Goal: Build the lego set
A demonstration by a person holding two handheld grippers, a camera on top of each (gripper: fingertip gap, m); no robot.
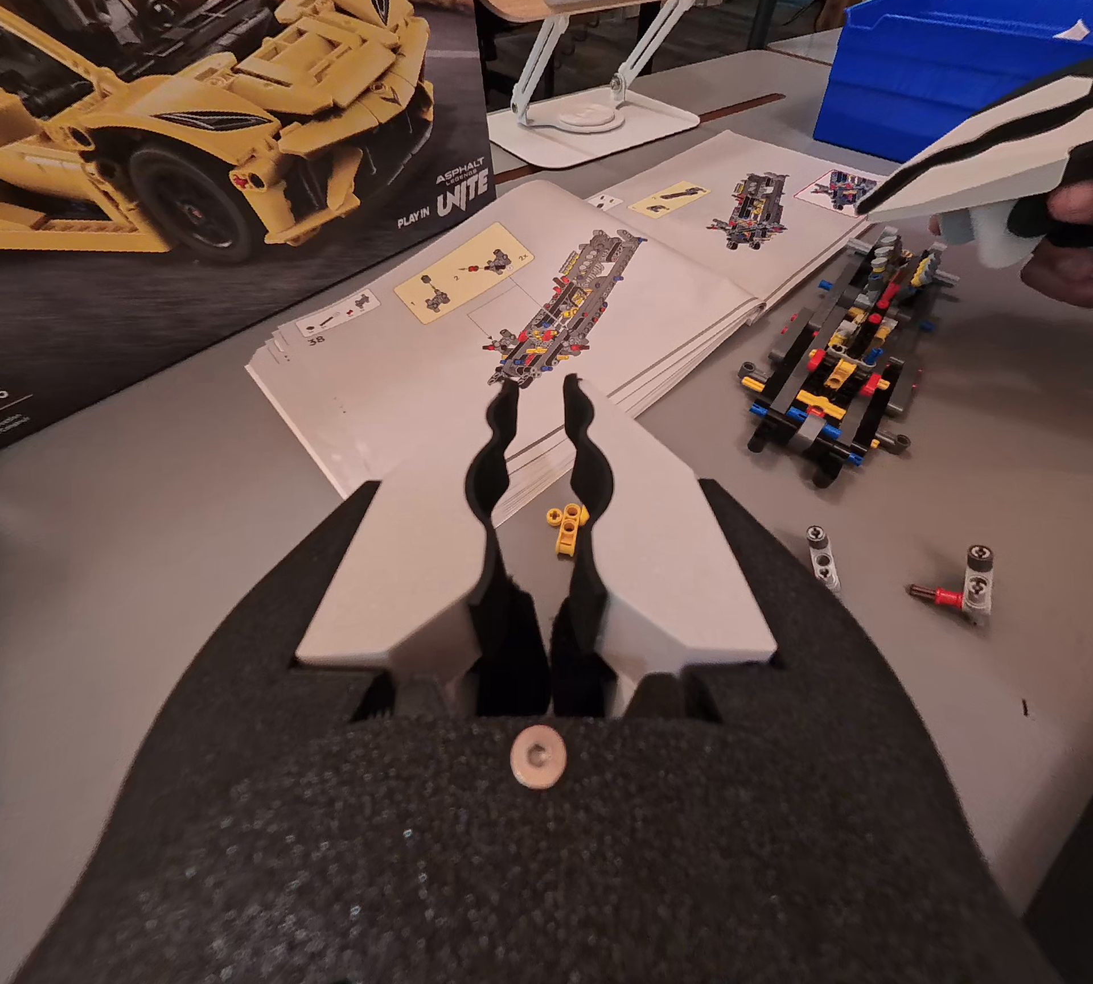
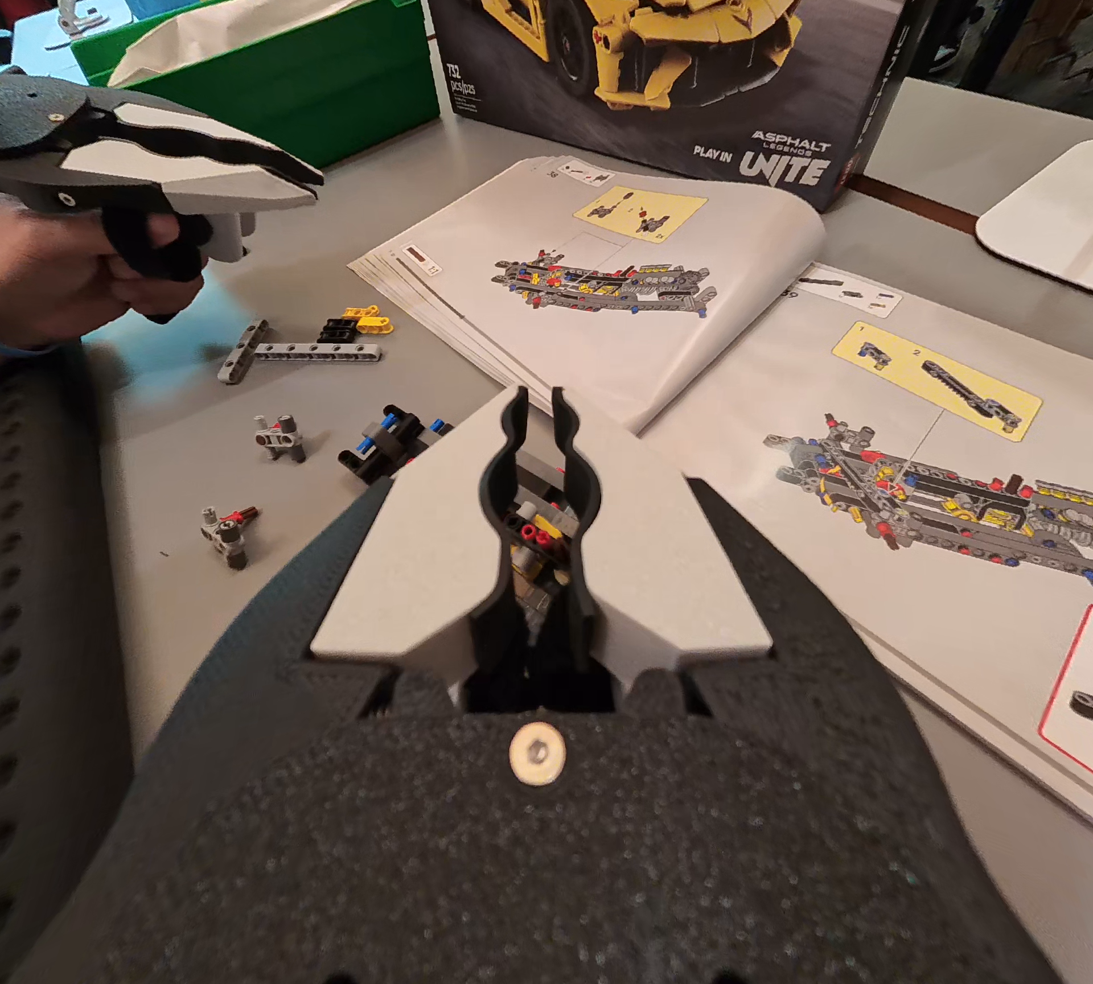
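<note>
Left gripper [image 1: 541,388]: fingers parted by a narrow gap, nothing between them, held over the grey table [image 1: 148,542]. Directly beneath its fingers, on the table, one yellow connector [image 1: 568,527]. To its right, two small grey connectors [image 1: 822,556], the farther-right one carrying a red pin [image 1: 937,595]. Just beyond its fingertips, the open instruction booklet [image 1: 414,364]. Ahead and to the right, the part-built chassis [image 1: 828,364], black, grey and yellow, flat on the table beside the booklet. Right gripper [image 2: 538,400]: fingers slightly apart, gripping nothing, poised above the chassis, part of which shows through the gap between them. To its left, a black sub-assembly with blue pins [image 2: 384,441], then two crossed grey beams [image 2: 307,351] and black and yellow pieces [image 2: 355,326] just beyond. Behind the booklet, the set's box [image 1: 207,98] stands upright. Farther back: a white stand [image 1: 591,122], a blue bin [image 1: 946,68], a green bin [image 2: 296,68].
</note>
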